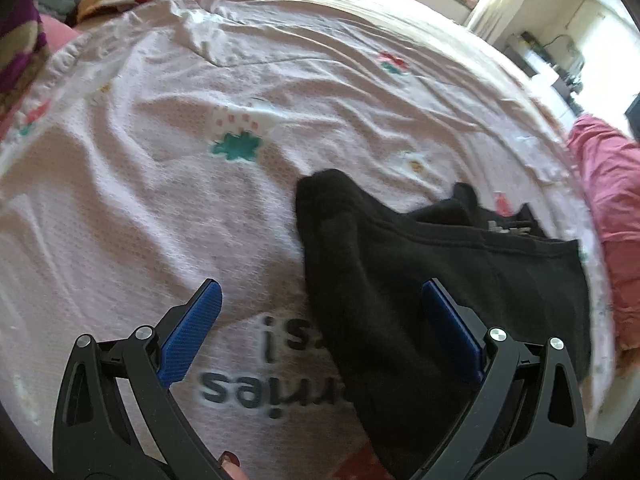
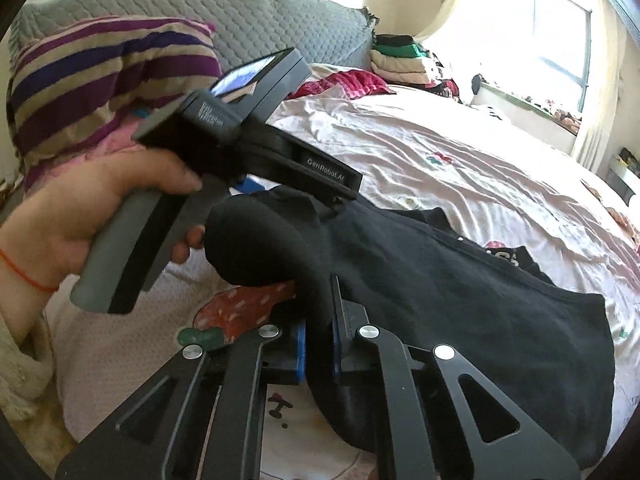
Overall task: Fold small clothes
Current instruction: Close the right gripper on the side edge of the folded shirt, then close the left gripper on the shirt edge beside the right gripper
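A black garment (image 1: 420, 264) lies on the pink printed bedsheet (image 1: 160, 200); it also shows in the right wrist view (image 2: 460, 288). My left gripper (image 1: 320, 308) is open, its blue pads (image 1: 192, 332) spread wide just above the sheet, with the garment's left edge between the fingers. My right gripper (image 2: 318, 340) is shut on a fold of the black garment near its edge. In the right wrist view the left gripper's body (image 2: 248, 136) is held by a hand (image 2: 80, 216) right over the garment's bunched corner.
A striped pillow (image 2: 112, 64) and a grey quilted headboard (image 2: 248, 16) stand behind. Stacked clothes (image 2: 404, 56) sit at the far corner by the window. A pink cloth (image 1: 608, 200) lies at the bed's right edge.
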{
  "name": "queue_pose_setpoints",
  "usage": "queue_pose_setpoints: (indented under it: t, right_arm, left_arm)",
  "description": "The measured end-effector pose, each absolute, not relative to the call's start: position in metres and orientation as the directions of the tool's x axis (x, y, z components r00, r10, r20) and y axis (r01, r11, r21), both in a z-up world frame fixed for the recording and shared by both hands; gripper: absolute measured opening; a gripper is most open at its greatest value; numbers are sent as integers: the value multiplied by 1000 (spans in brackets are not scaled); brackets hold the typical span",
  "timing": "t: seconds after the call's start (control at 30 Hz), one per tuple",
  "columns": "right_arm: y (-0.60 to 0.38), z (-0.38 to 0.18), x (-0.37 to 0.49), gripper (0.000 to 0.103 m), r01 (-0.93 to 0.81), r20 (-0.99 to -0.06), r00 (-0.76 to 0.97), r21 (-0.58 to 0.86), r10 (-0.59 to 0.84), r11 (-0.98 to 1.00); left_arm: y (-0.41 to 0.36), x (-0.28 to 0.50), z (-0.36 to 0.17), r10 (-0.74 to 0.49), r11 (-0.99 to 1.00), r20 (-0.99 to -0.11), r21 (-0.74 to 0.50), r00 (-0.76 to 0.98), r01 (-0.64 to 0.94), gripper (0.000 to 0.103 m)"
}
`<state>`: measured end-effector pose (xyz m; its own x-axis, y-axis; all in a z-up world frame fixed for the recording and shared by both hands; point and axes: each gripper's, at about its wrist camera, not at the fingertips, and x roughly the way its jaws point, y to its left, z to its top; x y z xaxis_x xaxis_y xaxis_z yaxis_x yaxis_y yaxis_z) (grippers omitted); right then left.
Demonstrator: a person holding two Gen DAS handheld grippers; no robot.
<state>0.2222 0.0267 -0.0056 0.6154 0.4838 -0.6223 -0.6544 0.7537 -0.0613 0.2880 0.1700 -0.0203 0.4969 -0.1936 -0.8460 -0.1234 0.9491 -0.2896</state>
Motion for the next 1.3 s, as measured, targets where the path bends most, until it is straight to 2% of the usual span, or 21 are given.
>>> queue_pose_setpoints:
  t: [0.07,0.13,0.27,0.33,0.43,0.73,0.87,0.97,1.1,1.3]
  right_arm:
    - [25,-5,222,7,-652,-617,620,-62,484,756]
    - [23,-7,223,7,-650,-616,621,-58,485,758]
    - [21,-7,221,7,-647,-611,628,-65,482,760]
    - [19,-9,220,7,-646,-610,630,-67,481,761]
    - [18,-9,216,7,-641,-604,638,-72,478,764]
    - [3,-3,209,7,-607,-579,664,-49,473,793]
    - [-10,6,204,7,-584,-566,684,-46,461,810]
    - [-23,10,204,7,-566,-559,693,-30,456,824]
    - [-46,13,208,7,-539,-558,692,24,458,842]
    - [-76,16,210,6,-498,-549,692,106,469,861]
  left_arm:
    - [168,287,-19,-232,936,-829,-333,508,-116,89]
    - [164,285,-19,-257,929,-823,-355,507,-105,62]
    - [156,284,-17,-312,911,-804,-404,506,-81,46]
    - [152,282,-14,-308,915,-798,-398,517,-69,29]
    - [149,279,-7,-287,924,-791,-377,540,-59,20]
    - [140,268,14,-289,926,-755,-376,589,-28,16]
    - [119,258,31,-240,950,-739,-312,629,-3,16]
    - [107,255,40,-247,949,-734,-314,633,6,16]
    - [86,256,55,-249,952,-732,-306,634,20,16]
    - [45,257,77,-224,970,-742,-234,632,69,16]
